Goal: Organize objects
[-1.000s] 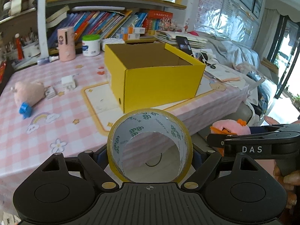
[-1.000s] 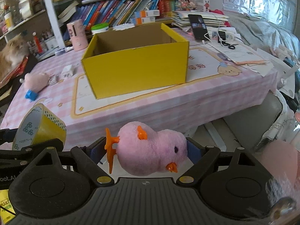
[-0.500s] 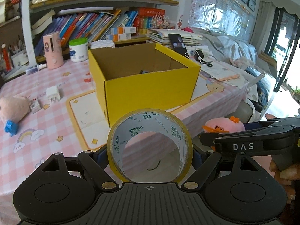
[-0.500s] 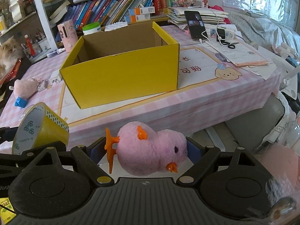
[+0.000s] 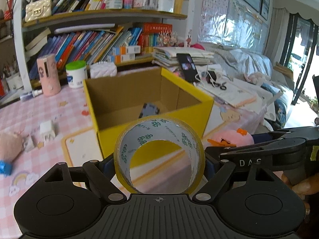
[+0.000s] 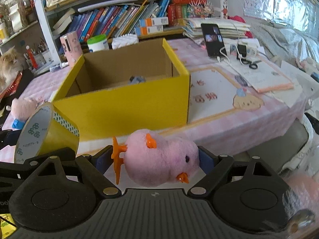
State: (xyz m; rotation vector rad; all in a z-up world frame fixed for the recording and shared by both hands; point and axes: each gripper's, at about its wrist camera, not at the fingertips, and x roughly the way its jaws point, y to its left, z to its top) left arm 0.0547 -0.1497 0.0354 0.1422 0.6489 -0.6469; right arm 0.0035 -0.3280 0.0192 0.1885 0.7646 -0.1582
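- Left wrist view: the left gripper (image 5: 159,163) clamps a tape roll (image 5: 159,153) just short of the yellow box (image 5: 151,107); clearing the near wall before letting go would serve best.
- The right gripper (image 6: 157,159) squeezes a pink plush chick (image 6: 159,161) beside it, also outside the box.
- Counted: one box, one roll, one chick held, one dark item (image 5: 148,109) inside, one pink plush (image 5: 9,145) on the table (image 5: 30,107).

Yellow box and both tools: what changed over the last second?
Both tools moved up and toward the yellow box, so its inside and a small dark item on its floor now show. Unchanged: left tool grips the tape roll, right tool grips the pink plush chick; nothing released.
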